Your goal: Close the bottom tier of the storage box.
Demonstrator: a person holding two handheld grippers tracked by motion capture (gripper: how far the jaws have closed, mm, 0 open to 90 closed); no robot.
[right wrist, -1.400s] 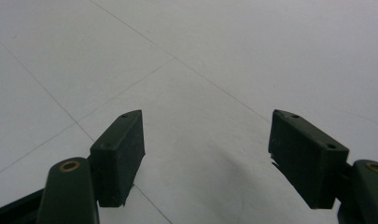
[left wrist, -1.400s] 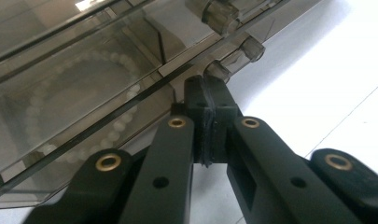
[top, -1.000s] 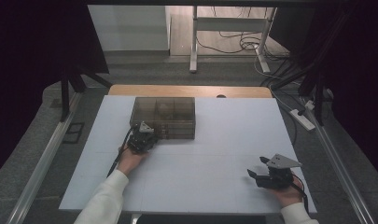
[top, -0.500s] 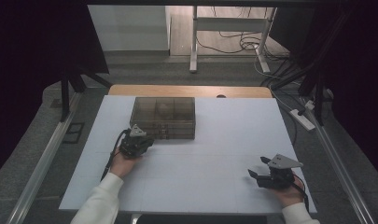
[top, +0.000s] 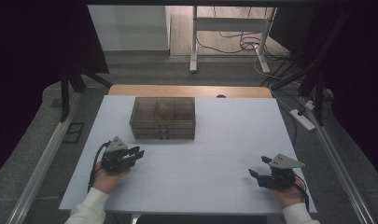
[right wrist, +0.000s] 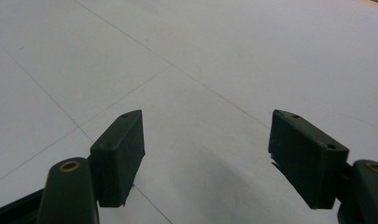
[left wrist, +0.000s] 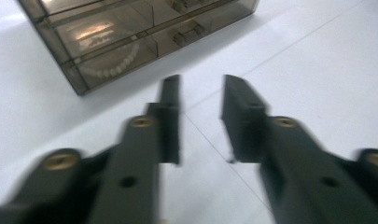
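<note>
Smoked-plastic drawer box (top: 163,117) on white table (top: 214,140) — left gripper (top: 135,154) near it, jaws just opening, empty; right gripper (top: 257,169) well apart — wide open, empty.

Smoky brown box (top: 163,117), white table (top: 214,154), black tongs (top: 136,153)

Lab test rig: dark curtains (top: 32,60), floor cables (top: 242,42), white table (top: 224,140)
</note>
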